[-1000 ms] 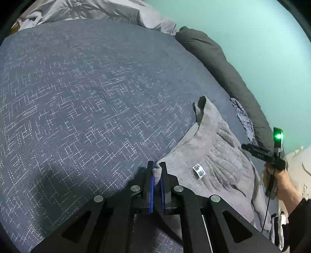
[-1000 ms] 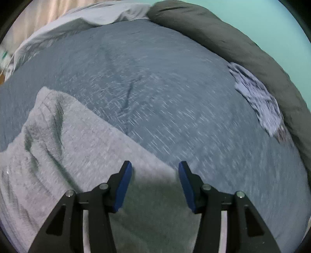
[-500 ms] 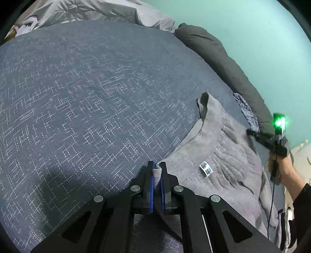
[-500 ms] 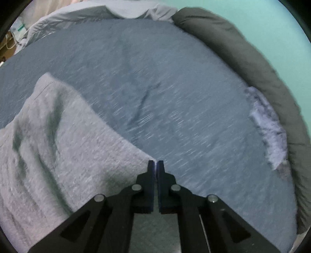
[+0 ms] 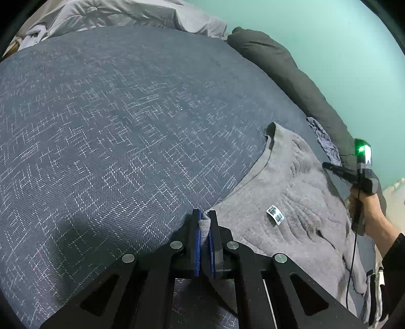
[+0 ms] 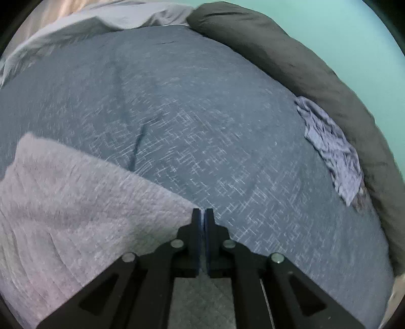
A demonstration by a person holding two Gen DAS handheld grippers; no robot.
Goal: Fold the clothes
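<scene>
A grey knit garment with a small white label lies on the right side of the dark blue bedcover. My left gripper is shut on a bunched bit of its near edge, which shows between the blue pads. In the right wrist view the same garment fills the lower left. My right gripper sits at its corner, jaws a hair apart and opening slightly, pinching the fabric edge. In the left wrist view the right gripper hangs over the garment's far side, held by a hand.
A dark rolled blanket runs along the teal wall. A crumpled blue-grey cloth lies against it. A light grey duvet is heaped at the far end. The bedcover stretches bare beyond both grippers.
My right gripper went from open over the garment to shut at its corner and shifted along the edge. The left gripper kept its hold and barely moved.
</scene>
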